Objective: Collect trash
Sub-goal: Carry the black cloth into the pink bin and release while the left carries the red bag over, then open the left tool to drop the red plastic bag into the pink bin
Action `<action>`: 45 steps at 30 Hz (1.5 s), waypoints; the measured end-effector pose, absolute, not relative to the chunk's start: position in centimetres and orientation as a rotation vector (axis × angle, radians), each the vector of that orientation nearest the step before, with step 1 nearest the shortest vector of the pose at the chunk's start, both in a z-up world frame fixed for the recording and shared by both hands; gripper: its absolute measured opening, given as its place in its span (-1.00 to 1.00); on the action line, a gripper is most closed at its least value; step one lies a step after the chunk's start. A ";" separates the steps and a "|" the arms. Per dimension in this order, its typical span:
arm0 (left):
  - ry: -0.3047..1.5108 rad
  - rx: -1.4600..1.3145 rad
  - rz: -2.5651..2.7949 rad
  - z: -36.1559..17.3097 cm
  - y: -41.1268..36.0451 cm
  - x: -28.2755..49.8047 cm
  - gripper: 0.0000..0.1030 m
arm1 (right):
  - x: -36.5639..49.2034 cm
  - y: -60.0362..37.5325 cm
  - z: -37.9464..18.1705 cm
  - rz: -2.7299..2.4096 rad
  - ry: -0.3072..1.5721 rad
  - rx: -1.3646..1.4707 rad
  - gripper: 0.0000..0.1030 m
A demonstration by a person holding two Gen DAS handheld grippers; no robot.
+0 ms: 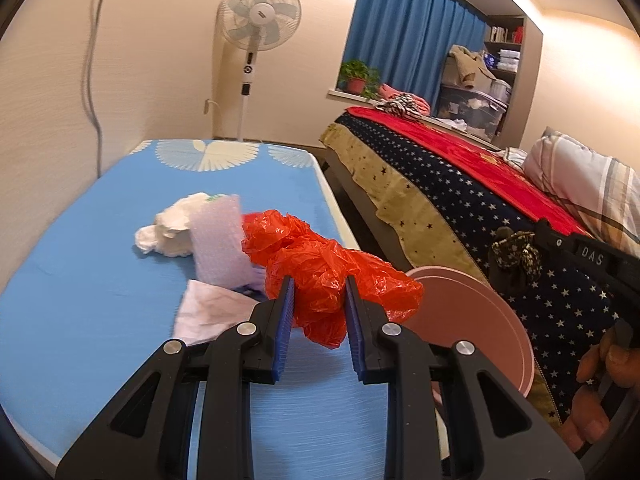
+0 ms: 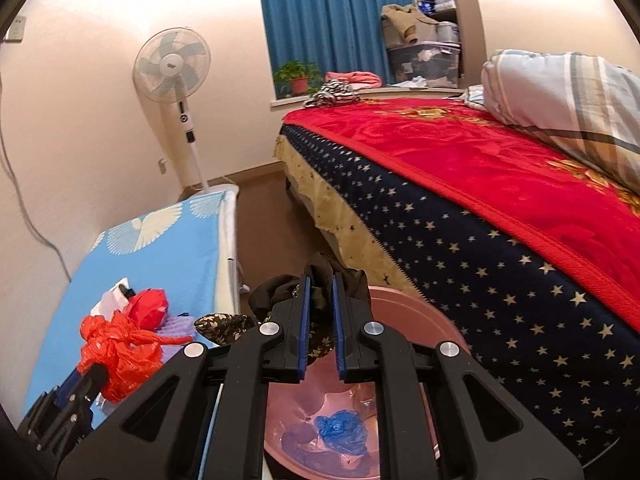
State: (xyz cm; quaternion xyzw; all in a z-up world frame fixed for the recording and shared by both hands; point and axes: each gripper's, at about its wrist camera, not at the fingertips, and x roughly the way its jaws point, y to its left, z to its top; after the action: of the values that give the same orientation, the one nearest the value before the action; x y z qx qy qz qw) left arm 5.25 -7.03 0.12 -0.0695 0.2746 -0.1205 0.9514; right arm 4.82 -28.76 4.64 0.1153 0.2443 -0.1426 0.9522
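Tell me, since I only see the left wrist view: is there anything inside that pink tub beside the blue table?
Observer: Yes. The right wrist view looks down into the pink tub, and a crumpled blue plastic piece lies at its bottom.
Operator: And the dark flowery cloth at my right edge, is it over the tub?
Observer: It is. The right hand-held gripper is shut on the dark cloth, which hangs above the tub's opening.

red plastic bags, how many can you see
2: a crumpled red plastic bag in the left gripper, and a rounder red one behind it on the blue table. More may be hidden.
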 end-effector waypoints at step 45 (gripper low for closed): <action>0.616 -0.119 -0.365 -1.4 -12.2 6.4 -0.21 | 4.7 -32.4 3.2 -0.392 0.536 0.266 0.04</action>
State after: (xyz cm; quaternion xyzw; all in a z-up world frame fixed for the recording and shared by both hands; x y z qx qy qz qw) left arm 6.35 -12.23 -1.41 -0.0583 0.3014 -0.1786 0.9348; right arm 4.66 -32.42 3.21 0.1302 0.2623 -0.1920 0.9367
